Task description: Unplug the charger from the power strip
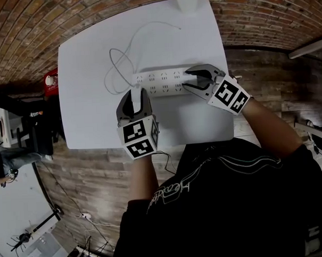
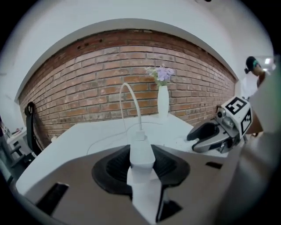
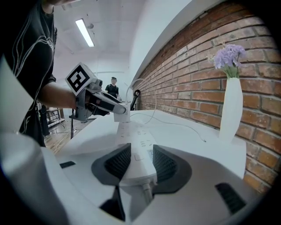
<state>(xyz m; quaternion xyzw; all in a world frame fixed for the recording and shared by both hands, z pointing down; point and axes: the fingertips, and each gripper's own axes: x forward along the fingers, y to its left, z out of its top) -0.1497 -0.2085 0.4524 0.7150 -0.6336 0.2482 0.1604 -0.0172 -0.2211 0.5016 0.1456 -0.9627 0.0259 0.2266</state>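
A white power strip (image 1: 161, 82) lies across the middle of the white table (image 1: 94, 64). My right gripper (image 1: 190, 80) is shut on its right end, with the pads pressed against both long sides of the power strip (image 3: 134, 149). My left gripper (image 1: 136, 90) is shut on the white charger (image 2: 141, 151), whose cable (image 2: 131, 101) arches up and away. In the right gripper view the charger (image 3: 123, 115) sits at the strip's far end, in the left gripper (image 3: 115, 107). Whether its prongs are in the socket is hidden.
A white vase (image 3: 230, 107) with lilac flowers stands at the table's far edge by the brick wall. The charger's thin cable (image 1: 121, 63) loops over the table behind the strip. A person (image 3: 114, 88) stands far back in the room.
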